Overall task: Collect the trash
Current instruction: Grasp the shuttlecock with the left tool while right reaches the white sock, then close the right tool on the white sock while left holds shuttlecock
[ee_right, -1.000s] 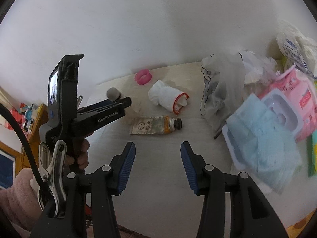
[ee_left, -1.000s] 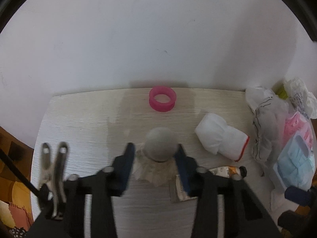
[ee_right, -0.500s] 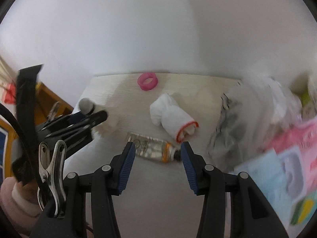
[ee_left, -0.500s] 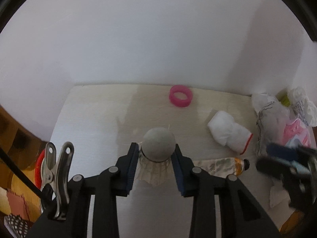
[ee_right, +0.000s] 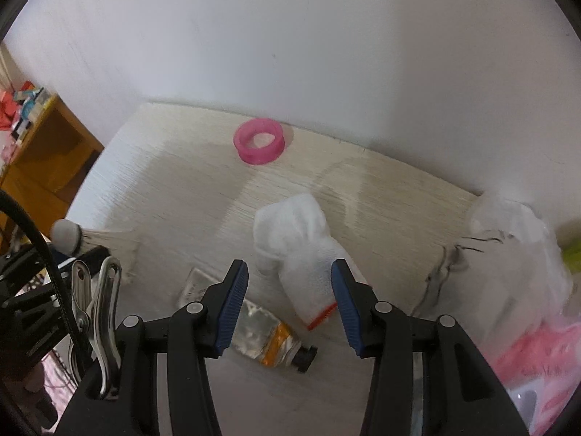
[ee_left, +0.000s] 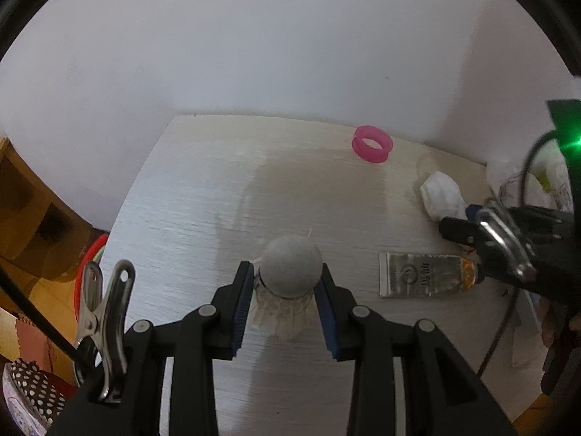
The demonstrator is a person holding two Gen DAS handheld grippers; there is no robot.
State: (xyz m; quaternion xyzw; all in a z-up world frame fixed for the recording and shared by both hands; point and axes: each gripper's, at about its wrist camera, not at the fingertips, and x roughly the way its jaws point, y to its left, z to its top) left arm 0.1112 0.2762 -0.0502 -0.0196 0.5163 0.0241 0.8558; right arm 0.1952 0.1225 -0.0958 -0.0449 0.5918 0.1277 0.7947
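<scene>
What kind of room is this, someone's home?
Probably a lived-in room at home: a pale wood-grain table against a plain white wall, strewn with a shuttlecock, a rolled white sock and a squeezed tube, with wooden shelving beside it.

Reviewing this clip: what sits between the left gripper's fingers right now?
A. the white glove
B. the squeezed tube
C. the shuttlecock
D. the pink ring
C: in the left wrist view the left gripper is clamped on the shuttlecock, its blue pads pressed against both sides just under the grey head.
</scene>
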